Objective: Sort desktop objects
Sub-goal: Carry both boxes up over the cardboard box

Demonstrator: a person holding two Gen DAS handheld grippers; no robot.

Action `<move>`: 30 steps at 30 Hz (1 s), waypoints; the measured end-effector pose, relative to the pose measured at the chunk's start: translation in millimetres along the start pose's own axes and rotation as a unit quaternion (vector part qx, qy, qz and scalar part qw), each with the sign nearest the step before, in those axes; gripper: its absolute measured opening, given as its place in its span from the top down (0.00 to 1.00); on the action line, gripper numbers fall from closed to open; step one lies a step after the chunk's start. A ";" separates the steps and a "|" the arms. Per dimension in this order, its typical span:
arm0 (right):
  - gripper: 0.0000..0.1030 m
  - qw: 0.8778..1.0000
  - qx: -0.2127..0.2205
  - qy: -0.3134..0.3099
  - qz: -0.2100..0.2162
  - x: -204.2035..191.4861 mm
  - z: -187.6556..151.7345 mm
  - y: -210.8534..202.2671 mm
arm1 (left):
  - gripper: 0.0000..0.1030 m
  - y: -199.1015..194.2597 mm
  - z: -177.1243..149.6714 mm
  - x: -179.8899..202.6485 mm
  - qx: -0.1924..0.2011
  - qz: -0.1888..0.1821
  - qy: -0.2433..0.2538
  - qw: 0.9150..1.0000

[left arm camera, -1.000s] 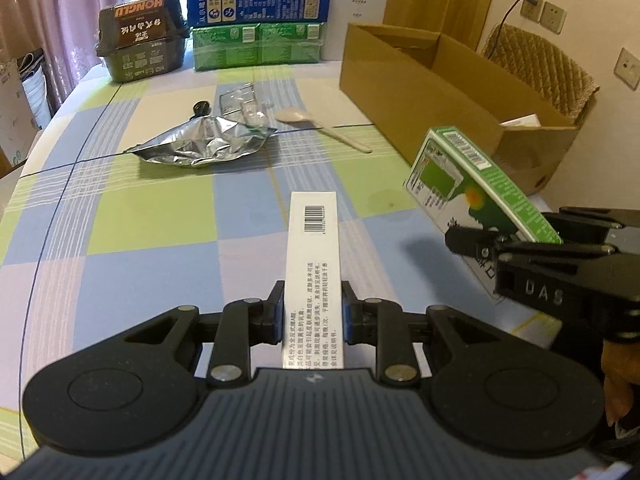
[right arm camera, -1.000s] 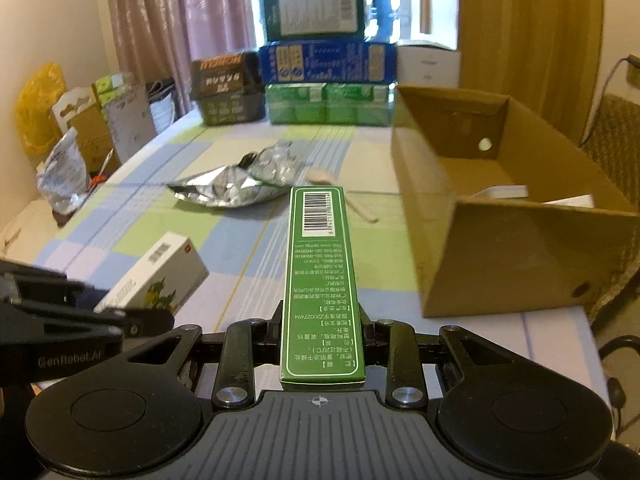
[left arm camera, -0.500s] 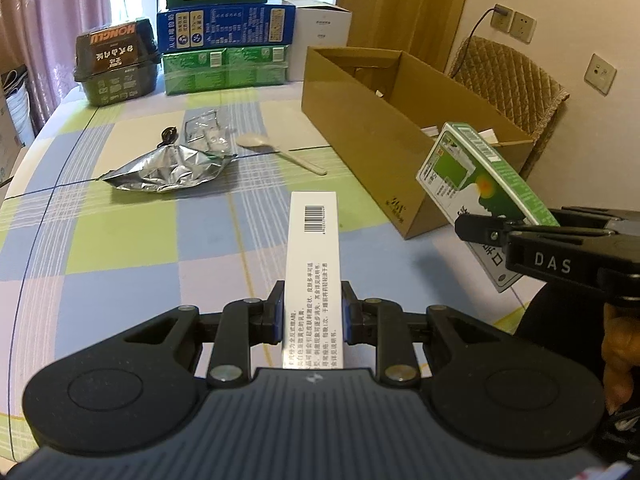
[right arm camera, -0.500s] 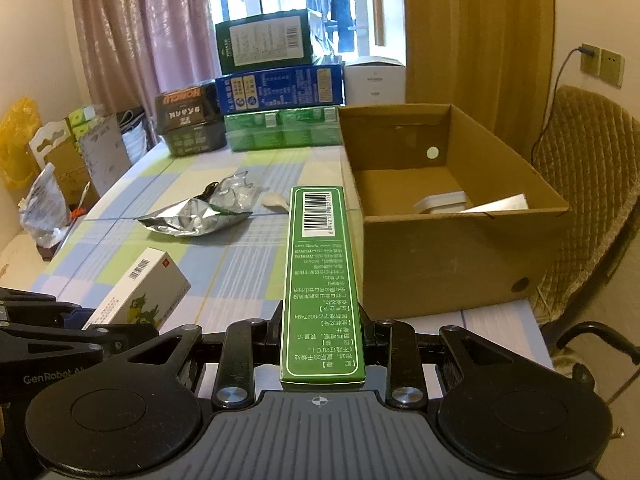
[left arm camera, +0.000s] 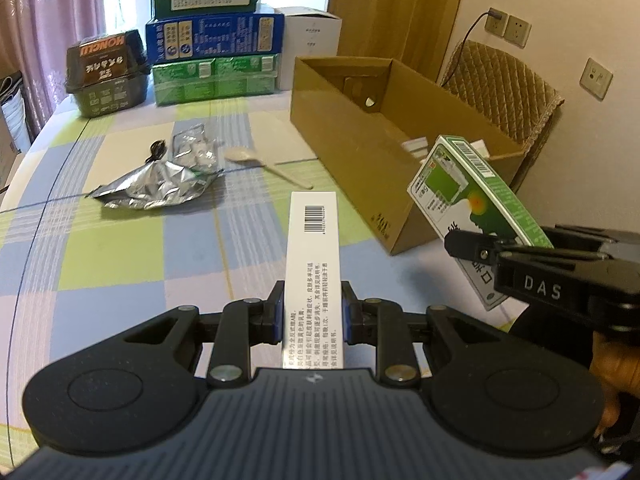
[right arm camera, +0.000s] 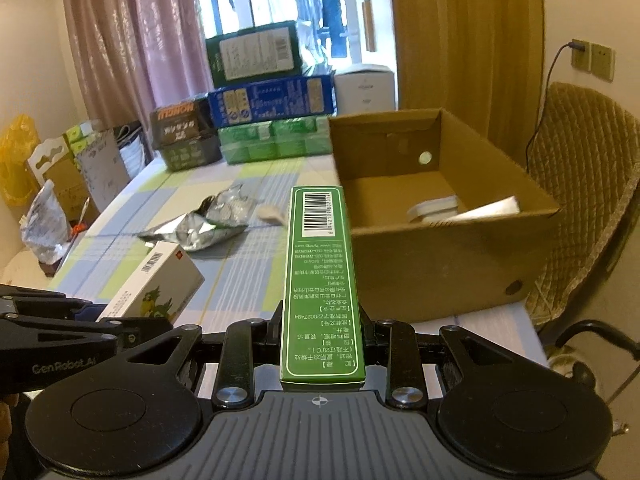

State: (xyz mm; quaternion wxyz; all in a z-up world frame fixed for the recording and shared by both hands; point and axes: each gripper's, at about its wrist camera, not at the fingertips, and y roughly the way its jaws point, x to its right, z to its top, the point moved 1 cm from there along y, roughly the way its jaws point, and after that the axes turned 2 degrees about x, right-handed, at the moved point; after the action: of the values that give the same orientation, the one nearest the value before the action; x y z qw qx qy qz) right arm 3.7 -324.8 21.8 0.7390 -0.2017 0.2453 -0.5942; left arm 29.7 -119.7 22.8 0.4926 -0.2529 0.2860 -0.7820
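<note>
Checked cloth in green, blue and lilac covers the worktop, which carries everything else. Next in size is the open cardboard box at its right edge, with a couple of pale flat items already lying inside. Stacked cartons stand at the far end. Near the middle lie a crumpled foil packet and, just beside it, a pale spoon.

Each carried item is held above the worktop. The left hand-held gripper is clamped on a white medicine box by its near end, so most of its length juts forward unsupported. The right hand-held gripper is likewise clamped on a green medicine box, whose far end points toward the near wall of the cardboard box.

Judging from this, the risks lie in the drop-off. A long box pinched at one end could pivot in the jaws and slip. If brought in too low, its leading end could strike the cardboard wall and shove the carton toward the edge. With both grippers near each other, the two could also collide at the opening.
</note>
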 end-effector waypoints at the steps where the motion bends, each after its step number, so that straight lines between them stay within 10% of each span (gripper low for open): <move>1: 0.74 1.000 0.005 0.001 -0.004 3.8 3.8 -1.7 | 0.79 1.2 4.1 2.8 0.002 -0.002 0.001 1.000; 30: 0.74 0.997 0.029 0.017 -0.069 129.7 100.8 56.4 | 0.79 107.4 137.0 104.5 0.019 -0.076 0.042 0.996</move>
State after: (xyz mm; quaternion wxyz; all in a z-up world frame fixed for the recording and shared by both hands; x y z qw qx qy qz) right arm 130.9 -438.8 53.0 0.6977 -0.1863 0.2256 -0.6539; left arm 149.2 -280.2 56.9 0.4239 -0.2313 0.2710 -0.8327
